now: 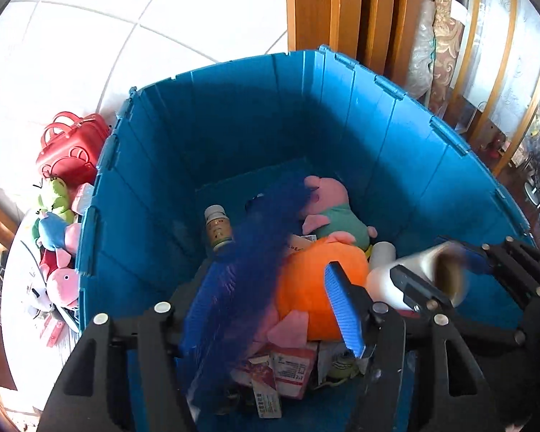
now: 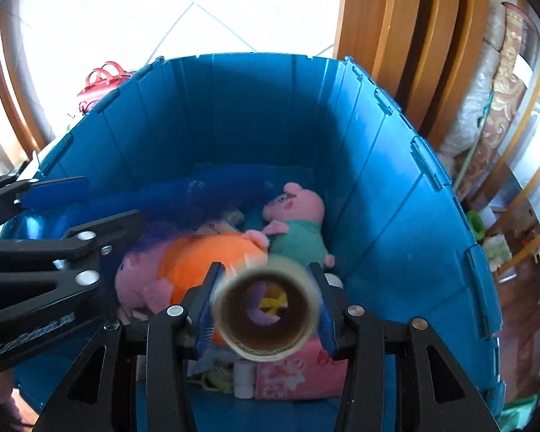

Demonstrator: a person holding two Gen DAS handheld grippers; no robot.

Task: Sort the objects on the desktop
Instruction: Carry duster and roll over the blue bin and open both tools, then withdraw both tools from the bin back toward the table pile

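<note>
My right gripper (image 2: 266,302) is clamped on a cardboard-core tape roll (image 2: 266,309) over the blue bin (image 2: 396,187) near its near edge. It looks light, stiff and smooth, so grip its outer sides. Left gripper (image 1: 266,306) is released, blurred blue thing (image 1: 241,273) between the jaws.

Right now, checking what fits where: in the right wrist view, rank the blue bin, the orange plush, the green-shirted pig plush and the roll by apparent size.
1. blue bin
2. orange plush
3. roll and green-shirted pig plush: look similar; the roll sits nearest the camera, so unranked.
</note>
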